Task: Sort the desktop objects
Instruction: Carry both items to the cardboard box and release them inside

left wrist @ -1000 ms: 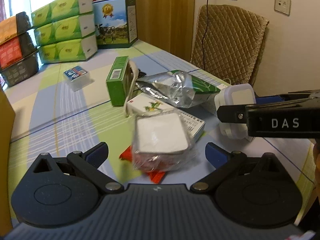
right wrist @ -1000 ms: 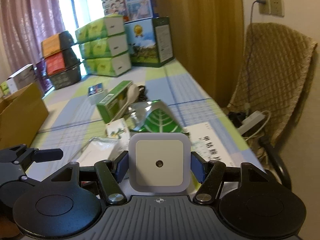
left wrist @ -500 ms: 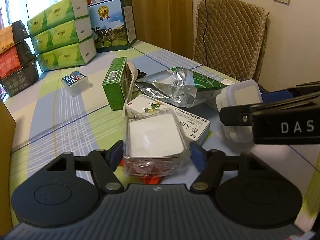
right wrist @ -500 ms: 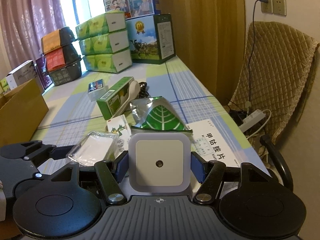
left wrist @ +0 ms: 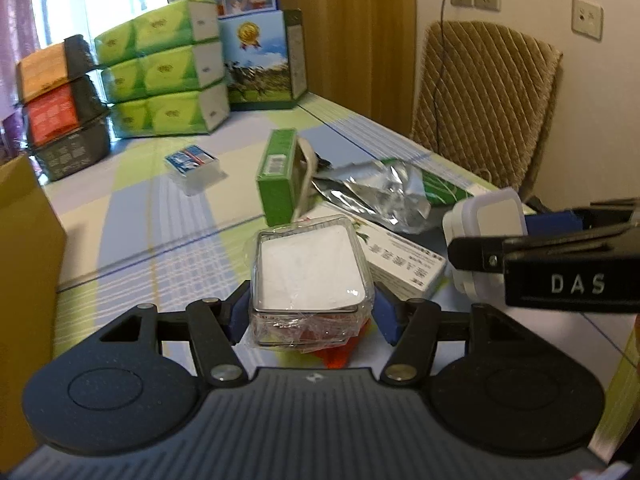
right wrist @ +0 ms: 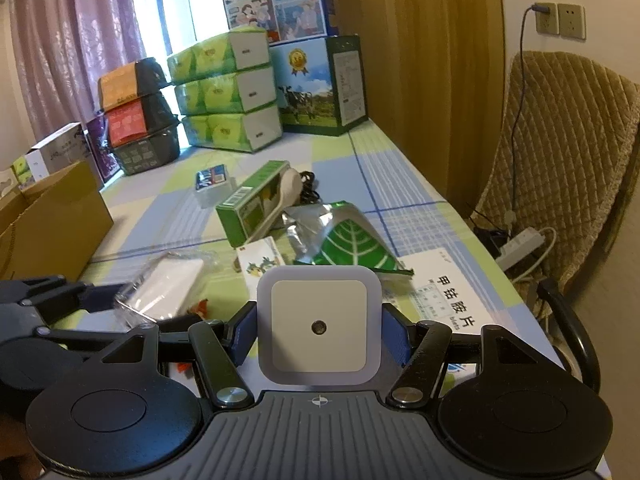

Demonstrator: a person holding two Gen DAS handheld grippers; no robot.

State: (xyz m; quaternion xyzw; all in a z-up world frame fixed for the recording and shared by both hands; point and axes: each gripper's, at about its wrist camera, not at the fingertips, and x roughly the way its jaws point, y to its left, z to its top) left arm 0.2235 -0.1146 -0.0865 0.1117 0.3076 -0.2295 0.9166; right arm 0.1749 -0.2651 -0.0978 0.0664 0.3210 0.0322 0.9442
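Grippers are both loaded at this moment: you are holding the left gripper (left wrist: 310,312) with its jaws closed on a clear-wrapped white packet (left wrist: 310,270), and the right gripper (right wrist: 319,332) with its jaws closed on a white square night light (right wrist: 319,326). The blue pads (left wrist: 239,316) are pressing the packet's two long sides, which is keeping its flat face up and level; the wrap is looking slack, so the grip is probably bearing on the stiffer inner pack. The packet is appearing raised just above the checked tablecloth (left wrist: 132,216), with a red scrap (left wrist: 336,354) showing beneath it. The night light is being gripped across its side edges, face toward the camera, so its plug side is hidden. The remaining clutter is lying ahead of you: a green box (left wrist: 276,176), a silver foil bag (left wrist: 384,196) and a white medicine box (left wrist: 404,268) partly under it. A cardboard box (right wrist: 52,216) is standing open at your left, and it is likely the destination, so you are probably carrying both items that way.
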